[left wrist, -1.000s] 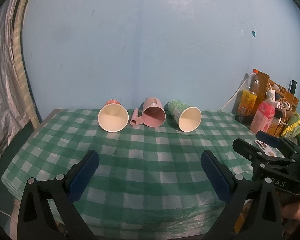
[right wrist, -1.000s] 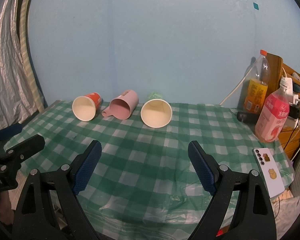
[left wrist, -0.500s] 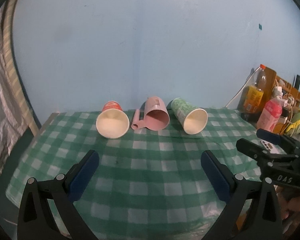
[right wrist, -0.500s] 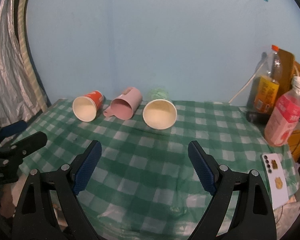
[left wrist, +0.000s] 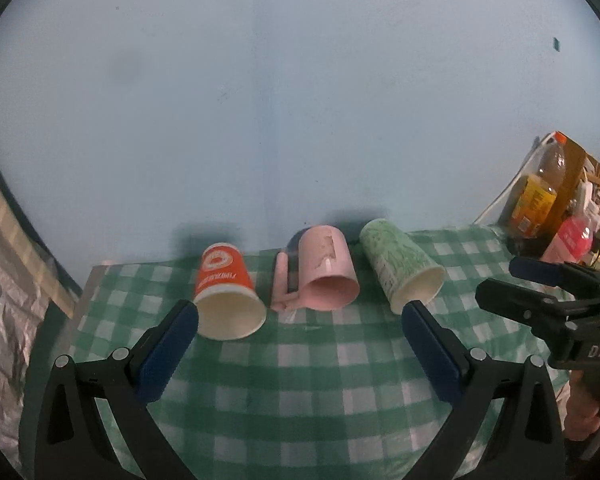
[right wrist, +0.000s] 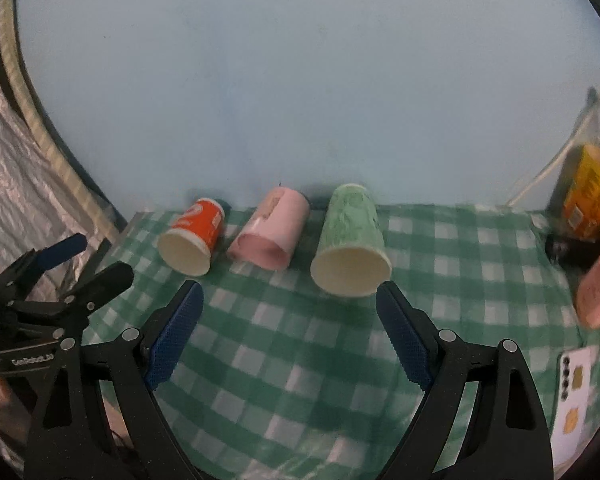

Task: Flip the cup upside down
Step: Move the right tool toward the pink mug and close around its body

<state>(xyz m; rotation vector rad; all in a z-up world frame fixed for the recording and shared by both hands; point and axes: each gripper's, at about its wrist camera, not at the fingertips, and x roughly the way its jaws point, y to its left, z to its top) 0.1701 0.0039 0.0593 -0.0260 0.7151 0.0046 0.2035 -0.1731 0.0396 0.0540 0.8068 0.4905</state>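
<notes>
Three cups lie on their sides near the wall, mouths toward me, on a green checked tablecloth [left wrist: 300, 380]: an orange paper cup [left wrist: 225, 288] [right wrist: 192, 238], a pink mug with a handle [left wrist: 327, 274] [right wrist: 270, 232] and a green paper cup [left wrist: 400, 268] [right wrist: 350, 240]. My left gripper [left wrist: 299, 316] is open and empty, just short of the orange cup and the mug. My right gripper [right wrist: 290, 300] is open and empty, its right fingertip close to the green cup's rim.
Bottles [left wrist: 534, 196] and clutter stand at the right end of the table. A phone [right wrist: 576, 396] lies near the right front edge. A silver curtain [right wrist: 16, 160] hangs at the left. The blue wall is right behind the cups.
Both grippers have moved forward toward the cups and risen, so the cups look larger and I see their sides from above. Both jaws have stayed open.
</notes>
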